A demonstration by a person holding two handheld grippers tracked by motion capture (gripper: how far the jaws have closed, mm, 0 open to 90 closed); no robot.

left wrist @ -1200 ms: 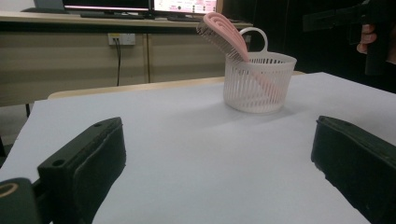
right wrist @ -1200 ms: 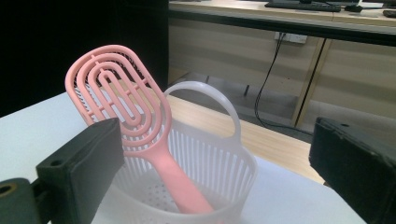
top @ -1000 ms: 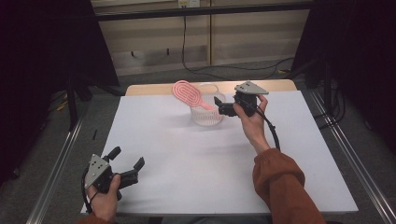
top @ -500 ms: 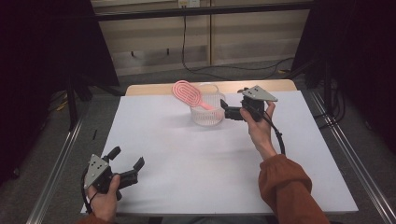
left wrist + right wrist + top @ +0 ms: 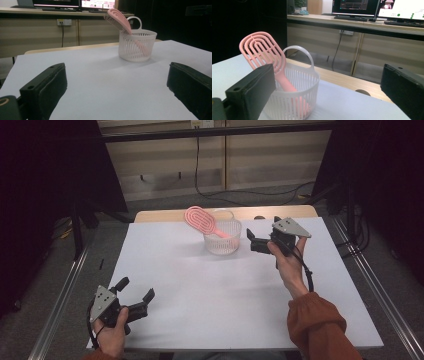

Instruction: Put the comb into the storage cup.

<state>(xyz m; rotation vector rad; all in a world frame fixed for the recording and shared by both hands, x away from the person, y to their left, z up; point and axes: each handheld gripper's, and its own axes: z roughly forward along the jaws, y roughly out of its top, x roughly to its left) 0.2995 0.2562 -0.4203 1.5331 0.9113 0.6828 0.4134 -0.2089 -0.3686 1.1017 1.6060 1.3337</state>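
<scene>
A pink hairbrush (image 5: 199, 218) stands tilted in a small white slotted basket (image 5: 222, 242) at the far middle of the white table (image 5: 215, 295), its head sticking out up and to the left. My right gripper (image 5: 251, 241) hovers open just right of the basket, jaws pointing at it and holding nothing. In the right gripper view the basket (image 5: 294, 100) and brush (image 5: 260, 48) sit close, behind the left jaw. My left gripper (image 5: 136, 288) rests open near the table's front left corner. The left gripper view has the basket (image 5: 136, 46) and brush (image 5: 117, 17) far off.
A strip of wooden tabletop (image 5: 280, 212) runs behind the white sheet. Metal rails (image 5: 60, 315) flank the table on both sides. Cables (image 5: 210, 190) lie on the floor behind. A desk with monitors (image 5: 354, 6) stands beyond.
My right gripper has drifted a little to the right, away from the basket, still open. The left gripper, basket and brush have stayed put.
</scene>
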